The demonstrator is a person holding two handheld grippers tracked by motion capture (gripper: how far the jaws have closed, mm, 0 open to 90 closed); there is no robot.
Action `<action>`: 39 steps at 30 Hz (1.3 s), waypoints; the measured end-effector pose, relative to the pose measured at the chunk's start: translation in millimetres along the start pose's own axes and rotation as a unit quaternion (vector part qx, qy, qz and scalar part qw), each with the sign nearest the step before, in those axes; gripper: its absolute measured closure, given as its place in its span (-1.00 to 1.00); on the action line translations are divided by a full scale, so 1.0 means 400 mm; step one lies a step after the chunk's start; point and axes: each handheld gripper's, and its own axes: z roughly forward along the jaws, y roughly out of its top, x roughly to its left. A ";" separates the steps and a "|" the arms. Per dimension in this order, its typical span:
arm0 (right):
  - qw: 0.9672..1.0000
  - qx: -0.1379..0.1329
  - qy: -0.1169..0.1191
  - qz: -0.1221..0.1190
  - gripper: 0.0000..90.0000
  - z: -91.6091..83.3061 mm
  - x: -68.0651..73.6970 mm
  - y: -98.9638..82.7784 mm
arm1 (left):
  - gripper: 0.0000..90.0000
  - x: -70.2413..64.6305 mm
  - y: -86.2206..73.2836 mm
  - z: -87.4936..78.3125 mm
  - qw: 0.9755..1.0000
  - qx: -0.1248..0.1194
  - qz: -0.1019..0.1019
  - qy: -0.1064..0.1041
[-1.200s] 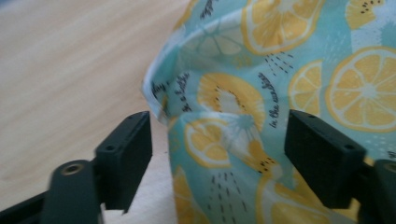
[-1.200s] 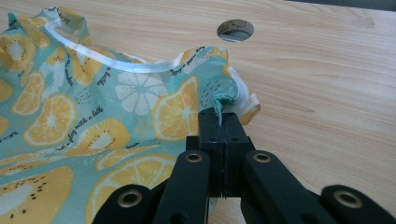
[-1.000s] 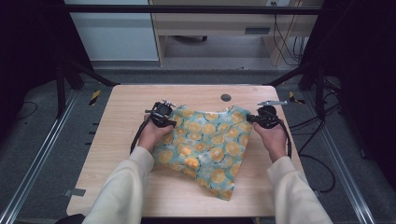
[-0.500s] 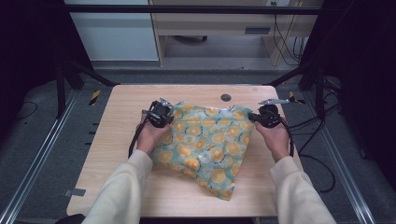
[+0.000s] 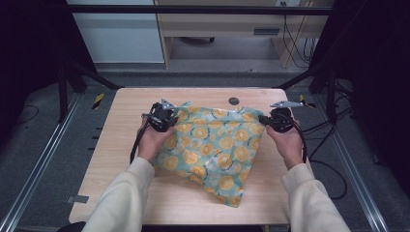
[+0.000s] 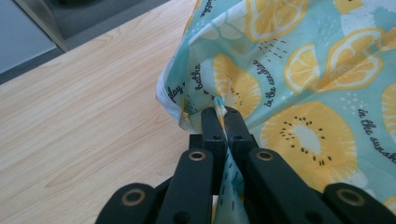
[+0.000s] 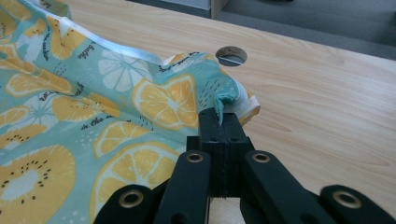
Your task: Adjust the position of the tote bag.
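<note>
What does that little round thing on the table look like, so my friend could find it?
Look at the wooden table, then at the teal cloth with orange slices on it, pinched by both grippers. Just past the cloth's far edge is a small dark round hole in the tabletop. It is the one dark spot on the bare wood.

You worked in what looked like a lab or test room, not a home. Your wooden table (image 5: 125, 159) stood on a grey carpeted floor (image 5: 38, 159) inside a frame of black metal bars (image 5: 193, 8), with metal rails (image 5: 34, 179) running along both sides. Cables (image 5: 292, 41) hung beside a plain desk (image 5: 217, 29) at the back. Yellow-and-black tape (image 5: 98, 100) marked the floor. The tabletop had a round cable hole (image 5: 234, 101).
</note>
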 end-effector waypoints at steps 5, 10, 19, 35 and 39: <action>1.000 -0.016 0.003 -0.007 1.00 -0.038 0.003 0.004 | 1.00 -0.006 0.010 -0.034 1.000 -0.021 0.000 -0.001; 1.000 -0.026 0.005 -0.016 1.00 -0.066 0.001 0.011 | 1.00 -0.011 0.019 -0.059 0.999 -0.034 0.001 -0.007; 0.998 -0.045 0.010 -0.030 1.00 -0.112 0.005 0.020 | 1.00 -0.018 0.018 -0.083 0.999 -0.046 0.005 -0.016; 0.997 -0.059 0.016 -0.050 1.00 -0.128 0.000 0.035 | 1.00 -0.004 0.033 -0.116 0.997 -0.068 0.009 -0.033; 0.997 -0.056 0.016 -0.055 1.00 -0.125 -0.001 0.032 | 1.00 -0.005 0.030 -0.115 0.997 -0.071 0.012 -0.036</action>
